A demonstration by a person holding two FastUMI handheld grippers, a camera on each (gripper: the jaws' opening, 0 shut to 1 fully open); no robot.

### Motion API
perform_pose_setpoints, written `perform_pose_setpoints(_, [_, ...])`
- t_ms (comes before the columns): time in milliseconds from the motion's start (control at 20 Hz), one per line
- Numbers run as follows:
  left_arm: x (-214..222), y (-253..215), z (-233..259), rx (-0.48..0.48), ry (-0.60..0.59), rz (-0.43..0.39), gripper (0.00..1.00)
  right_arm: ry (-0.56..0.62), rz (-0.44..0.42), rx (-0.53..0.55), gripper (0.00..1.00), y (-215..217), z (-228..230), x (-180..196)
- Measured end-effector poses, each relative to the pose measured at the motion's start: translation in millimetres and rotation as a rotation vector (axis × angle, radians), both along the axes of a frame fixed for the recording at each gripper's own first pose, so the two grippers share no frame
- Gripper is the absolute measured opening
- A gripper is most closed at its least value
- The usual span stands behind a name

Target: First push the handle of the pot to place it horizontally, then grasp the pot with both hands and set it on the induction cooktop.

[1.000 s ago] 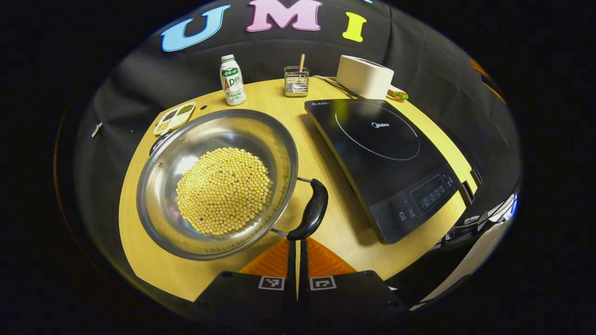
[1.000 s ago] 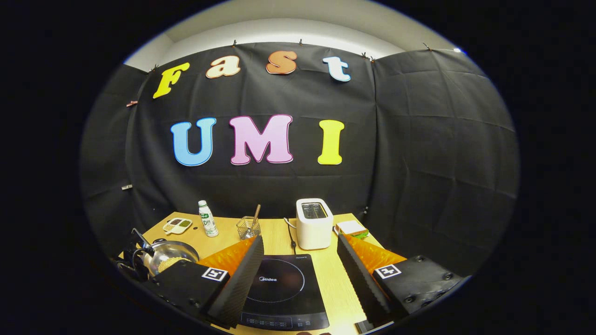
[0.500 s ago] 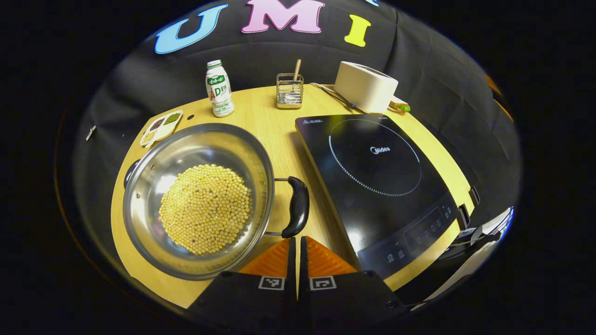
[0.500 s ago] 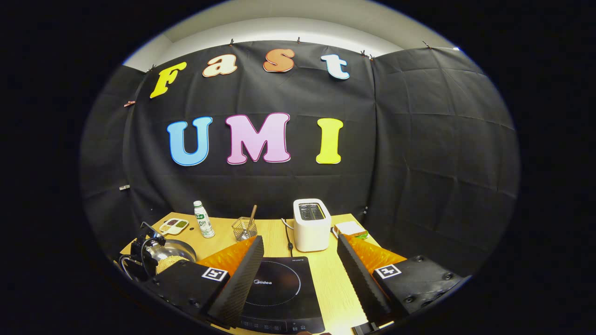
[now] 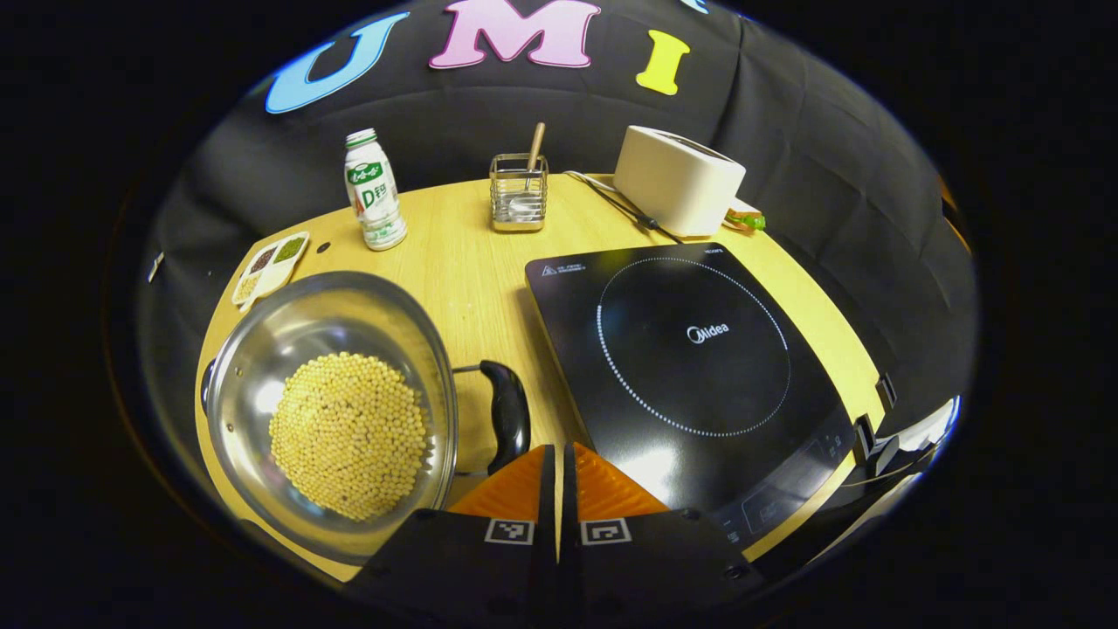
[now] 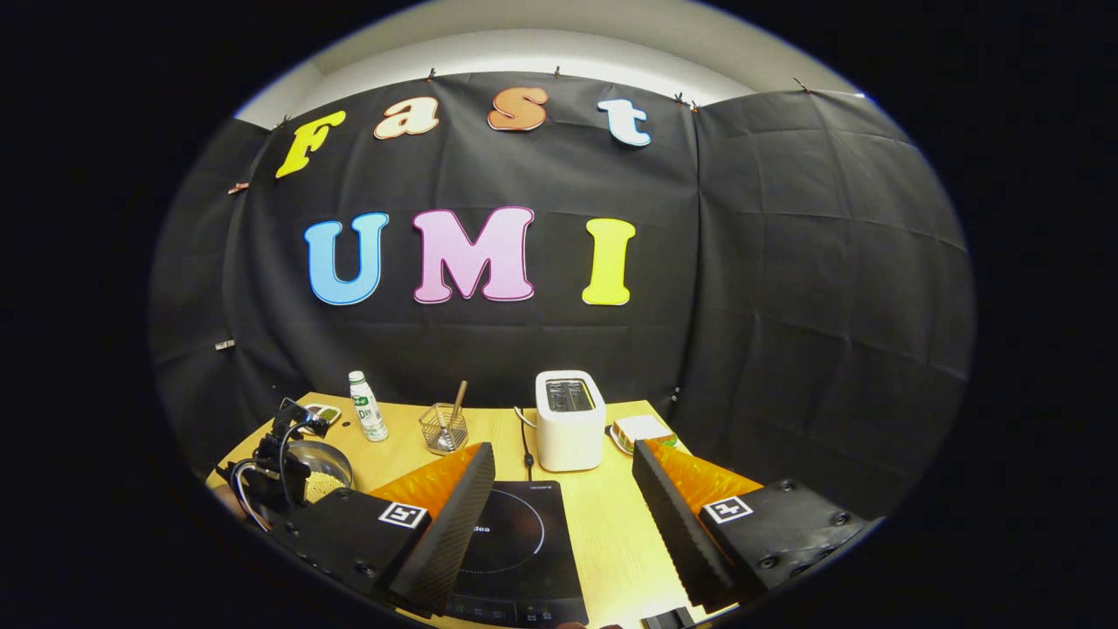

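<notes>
pot (image 5: 332,411) handle (image 5: 509,416) looks flat now | left gripper (image 5: 557,463) closed, empty | right gripper (image 6: 559,507) wide open, empty | lift onto cooktop (image 5: 690,349) still to do

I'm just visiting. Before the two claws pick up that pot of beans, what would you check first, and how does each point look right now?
1. Near handle turned sideways towards the cooktop: ok, it lies across, beside the pot.
2. Left claw ready to take a handle: not ok, its fingers are closed together with nothing between them.
3. Right claw open: ok, its fingers stand wide apart above the induction cooktop.
4. Far handle free to grab: cannot tell, just a sliver shows.
5. Cooktop surface clear: ok.
6. Beans settled inside the pot: ok, heaped in the middle.
</notes>
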State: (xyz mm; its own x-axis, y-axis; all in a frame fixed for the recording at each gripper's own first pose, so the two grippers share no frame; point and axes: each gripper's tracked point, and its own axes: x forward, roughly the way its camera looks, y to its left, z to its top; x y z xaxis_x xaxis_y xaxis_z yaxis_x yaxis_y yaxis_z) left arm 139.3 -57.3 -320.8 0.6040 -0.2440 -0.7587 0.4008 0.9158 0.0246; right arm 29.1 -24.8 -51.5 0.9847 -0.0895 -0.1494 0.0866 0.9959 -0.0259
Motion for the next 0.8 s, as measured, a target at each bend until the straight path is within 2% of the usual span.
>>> perform_pose_setpoints(550, [46,-2,5,0.043,-0.048,-0.054,0.05,0.025,-0.017,-0.019,0.98,-10,-7,-8])
perform_pose_setpoints(700, [47,-4,19,0.008,-0.080,-0.043,0.05,0.027,-0.024,-0.016,0.98,-8,-7,-6])
perform_pose_setpoints(800, [39,-5,35,-0.052,-0.112,-0.025,0.05,0.030,-0.022,-0.004,0.98,-1,-8,-3])
